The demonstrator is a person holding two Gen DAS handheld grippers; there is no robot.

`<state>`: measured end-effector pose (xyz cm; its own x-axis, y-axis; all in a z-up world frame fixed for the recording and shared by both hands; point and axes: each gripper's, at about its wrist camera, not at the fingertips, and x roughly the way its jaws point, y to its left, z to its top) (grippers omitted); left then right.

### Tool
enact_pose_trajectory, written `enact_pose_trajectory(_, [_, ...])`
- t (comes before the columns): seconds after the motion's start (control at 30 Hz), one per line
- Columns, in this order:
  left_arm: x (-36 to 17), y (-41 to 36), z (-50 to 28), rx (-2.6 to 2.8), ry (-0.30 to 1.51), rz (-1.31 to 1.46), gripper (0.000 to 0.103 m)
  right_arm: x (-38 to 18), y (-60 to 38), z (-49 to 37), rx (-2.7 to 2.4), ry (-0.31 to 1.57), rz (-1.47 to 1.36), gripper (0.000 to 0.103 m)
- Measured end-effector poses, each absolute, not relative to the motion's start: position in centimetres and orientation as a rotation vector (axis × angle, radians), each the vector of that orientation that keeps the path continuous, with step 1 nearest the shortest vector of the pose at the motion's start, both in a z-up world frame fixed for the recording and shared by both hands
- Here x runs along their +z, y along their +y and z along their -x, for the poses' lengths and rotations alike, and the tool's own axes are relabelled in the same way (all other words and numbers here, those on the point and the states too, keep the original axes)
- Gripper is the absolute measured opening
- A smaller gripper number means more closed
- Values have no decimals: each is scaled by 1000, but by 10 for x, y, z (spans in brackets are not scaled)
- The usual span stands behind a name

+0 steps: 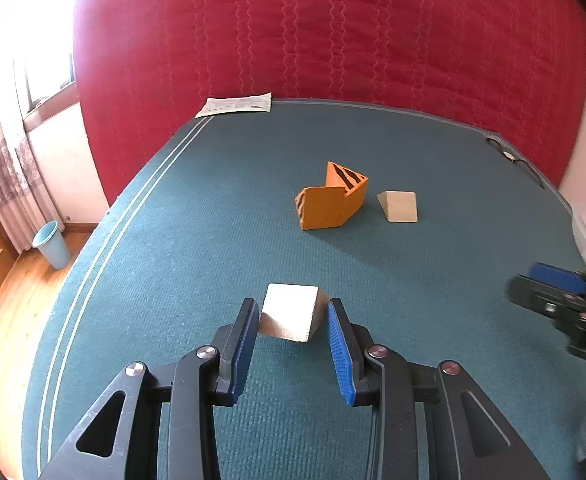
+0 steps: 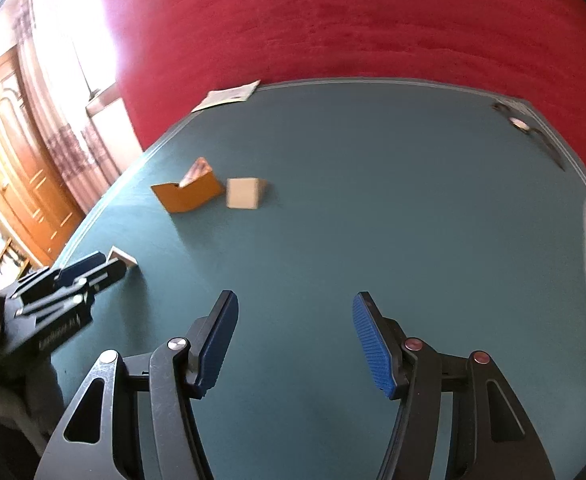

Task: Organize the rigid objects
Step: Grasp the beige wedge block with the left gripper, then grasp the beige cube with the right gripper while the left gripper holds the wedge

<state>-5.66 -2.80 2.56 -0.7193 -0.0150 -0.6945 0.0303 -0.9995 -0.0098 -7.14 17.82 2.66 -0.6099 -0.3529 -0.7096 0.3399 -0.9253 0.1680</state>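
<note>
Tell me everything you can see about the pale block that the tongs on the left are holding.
The pale block looks like plain, unpainted wood with flat faces and sharp edges. Its top face catches bright light; the lower faces are shaded. It is tilted, one corner pointing down. The left tongs pinch it between their blue ribbed pads, one on each side. It seems lifted just clear of the green cloth, nearer than the orange blocks. In the right wrist view only a corner shows.

a home room: red quilted bedcover [image 1: 333, 32], curtains [image 1: 1, 152], wooden door [image 2: 17, 152], teal-covered table [image 1: 221, 208].
</note>
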Motion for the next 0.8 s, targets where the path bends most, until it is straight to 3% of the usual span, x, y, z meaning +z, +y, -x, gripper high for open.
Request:
enact_pose_trajectory(0.5, [20, -43, 60, -2873, 143, -1198, 37, 19, 98, 142, -2494, 44, -1093, 60])
enact_pose_trajectory(0.8, [20, -45, 62, -2883, 156, -1222, 37, 12, 76, 165, -2529, 104, -1110, 45])
